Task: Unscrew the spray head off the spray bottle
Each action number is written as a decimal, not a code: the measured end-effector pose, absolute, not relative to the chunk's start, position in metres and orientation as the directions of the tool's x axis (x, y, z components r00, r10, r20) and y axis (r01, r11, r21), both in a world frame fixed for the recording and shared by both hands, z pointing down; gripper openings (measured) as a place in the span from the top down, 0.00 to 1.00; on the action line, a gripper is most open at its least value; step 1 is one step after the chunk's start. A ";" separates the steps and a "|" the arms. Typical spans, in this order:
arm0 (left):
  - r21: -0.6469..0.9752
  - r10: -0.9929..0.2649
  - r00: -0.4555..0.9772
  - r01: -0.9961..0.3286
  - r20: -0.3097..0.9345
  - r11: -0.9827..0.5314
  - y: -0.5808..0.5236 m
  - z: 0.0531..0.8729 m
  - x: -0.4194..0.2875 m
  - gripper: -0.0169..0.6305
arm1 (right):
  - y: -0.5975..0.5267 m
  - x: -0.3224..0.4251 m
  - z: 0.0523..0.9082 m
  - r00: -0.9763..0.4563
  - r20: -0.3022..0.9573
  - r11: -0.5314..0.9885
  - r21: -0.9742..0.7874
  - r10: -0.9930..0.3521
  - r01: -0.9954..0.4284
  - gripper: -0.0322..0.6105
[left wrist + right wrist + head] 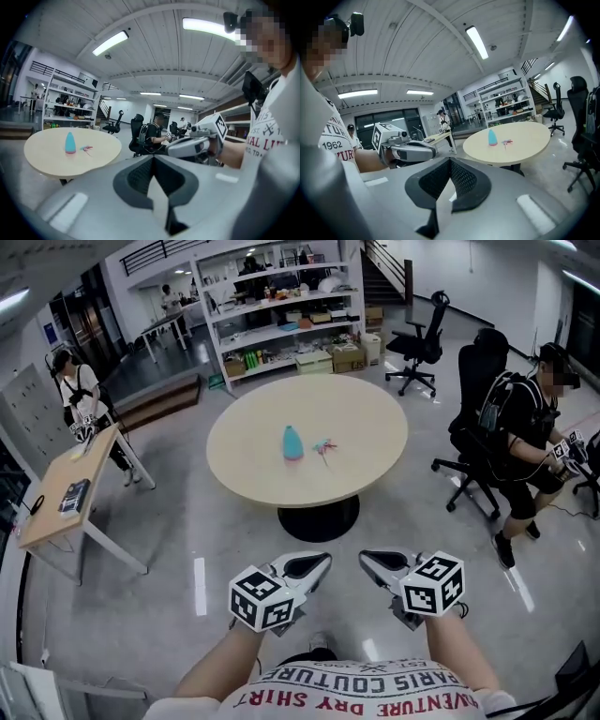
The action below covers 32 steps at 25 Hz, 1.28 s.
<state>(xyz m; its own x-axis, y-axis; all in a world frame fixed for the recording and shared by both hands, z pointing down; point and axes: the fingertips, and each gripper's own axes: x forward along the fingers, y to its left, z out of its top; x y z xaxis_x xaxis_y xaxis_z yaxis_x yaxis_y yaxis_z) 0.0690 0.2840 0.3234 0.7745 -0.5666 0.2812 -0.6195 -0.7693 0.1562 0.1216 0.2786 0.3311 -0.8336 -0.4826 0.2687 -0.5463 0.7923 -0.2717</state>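
A light-blue bottle (pixel 293 443) stands upright near the middle of the round beige table (pixel 253 465), with no head on it. A small pink-and-blue spray head (pixel 324 447) lies on the table just right of the bottle. Both grippers hang far from the table, close to my body and side by side. My left gripper (pixel 322 562) is shut and empty, and so is my right gripper (pixel 367 558). The left gripper view shows the bottle (pixel 70 143) and the spray head (pixel 86 148) far off. The right gripper view shows the same bottle (pixel 492 137) and spray head (pixel 506 141).
A person sits on a black chair (pixel 473 442) right of the table, and another office chair (pixel 419 341) stands behind it. Shelves (pixel 281 310) line the back. A small wooden desk (pixel 70 488) stands at the left, with a person (pixel 80 399) beside it.
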 end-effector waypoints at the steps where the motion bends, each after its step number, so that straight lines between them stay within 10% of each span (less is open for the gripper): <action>1: 0.144 -0.557 0.781 -0.608 0.282 -0.780 0.289 0.320 0.074 0.97 | 0.284 0.125 0.328 -0.831 0.266 0.793 -0.263 -0.488 -0.550 0.95; 32: 0.151 -0.522 0.798 -0.580 0.301 -0.800 0.332 0.318 0.068 0.97 | 0.334 0.095 0.323 -0.863 0.292 0.832 -0.264 -0.412 -0.487 0.95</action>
